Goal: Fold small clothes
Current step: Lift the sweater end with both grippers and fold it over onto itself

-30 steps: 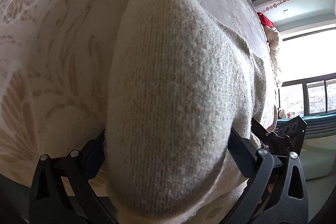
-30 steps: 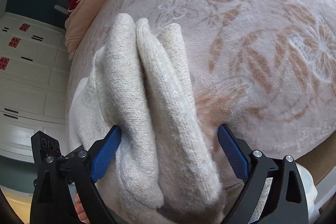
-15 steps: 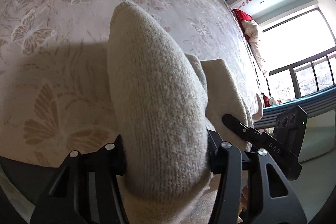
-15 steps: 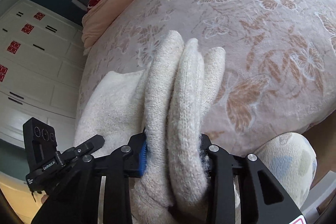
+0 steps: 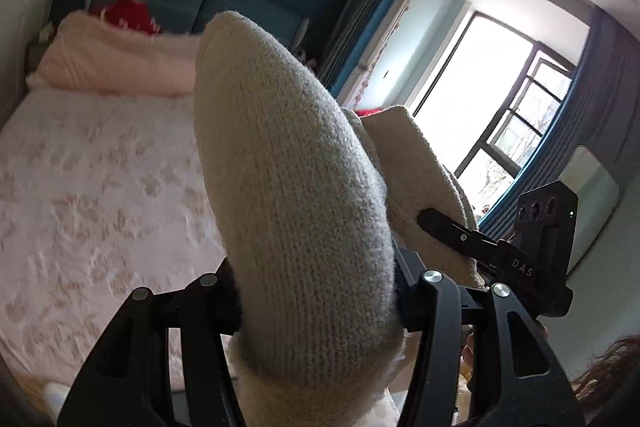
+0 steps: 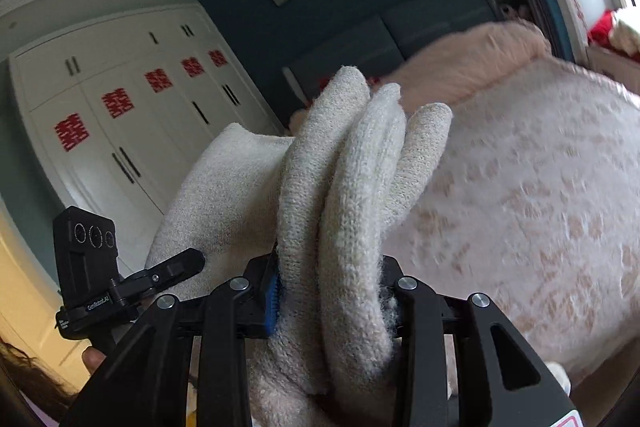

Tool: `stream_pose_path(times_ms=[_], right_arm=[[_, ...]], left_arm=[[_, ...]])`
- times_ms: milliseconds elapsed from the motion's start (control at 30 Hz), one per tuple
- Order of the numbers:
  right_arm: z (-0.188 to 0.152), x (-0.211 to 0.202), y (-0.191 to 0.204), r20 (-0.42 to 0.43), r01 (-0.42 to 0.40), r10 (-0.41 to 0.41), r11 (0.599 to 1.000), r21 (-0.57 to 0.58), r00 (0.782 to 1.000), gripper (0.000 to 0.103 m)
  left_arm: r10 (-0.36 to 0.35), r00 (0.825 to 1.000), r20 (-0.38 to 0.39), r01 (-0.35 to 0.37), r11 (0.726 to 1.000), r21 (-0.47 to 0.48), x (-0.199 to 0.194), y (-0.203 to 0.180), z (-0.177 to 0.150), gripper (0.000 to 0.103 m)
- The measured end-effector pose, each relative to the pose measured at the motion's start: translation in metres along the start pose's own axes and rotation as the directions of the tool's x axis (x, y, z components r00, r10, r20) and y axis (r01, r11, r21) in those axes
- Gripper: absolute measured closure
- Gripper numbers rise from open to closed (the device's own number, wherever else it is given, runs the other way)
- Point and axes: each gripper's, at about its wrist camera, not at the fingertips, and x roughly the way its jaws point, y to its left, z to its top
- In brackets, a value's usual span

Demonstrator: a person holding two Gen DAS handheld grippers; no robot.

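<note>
1. While the left gripper pinches a thick fold of the cream knit garment, its jaws are drawn narrow against the wool, which bulges up between them and fills the middle of the left wrist view.
2. Left of that fold, the bed lies below with a pale cover printed in butterflies and leaves; the garment is held up off it, and a pink pillow sits at the bed's far end.
3. To the right in the same view, the right gripper shows from the side, its black body lettered "DAS", with more letters possibly hidden; a green light shows on its camera block.
4. Beyond it a bright window stands, framed by blue curtains.
5. Seen from the right wrist, white wardrobe doors at far left carry red double-happiness paper cuts.
6. Nearer, the left gripper bears a small label that seems to read "GenRobot.AI"; fingers of the hand holding it show below.
7. At centre, the right gripper's jaws are closed narrow on several bunched layers of the garment, one blue pad pressed into the wool.
8. Both grippers tilt upward, toward the far wall, with the garment stretched between them above the bed.
</note>
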Motion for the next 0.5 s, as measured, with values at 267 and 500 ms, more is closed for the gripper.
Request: stream_pose_path(times_ms=[267, 500], right_arm=[[0.064, -0.044, 0.094, 0.234, -0.118, 0.165, 0.973, -0.200, 0.958, 0.068], [0.088, -0.017, 0.117, 0.261, -0.163, 0.224, 0.958, -0.237, 0.939, 0.067]], left_arm=[[-0.068, 0.938, 0.339, -0.023, 0.966, 0.258, -0.109, -0.051, 0.068, 0.047], [-0.061, 0.894, 0.444, -0.081, 0.952, 0.294, -0.132, -0.043, 0.089, 0.044]])
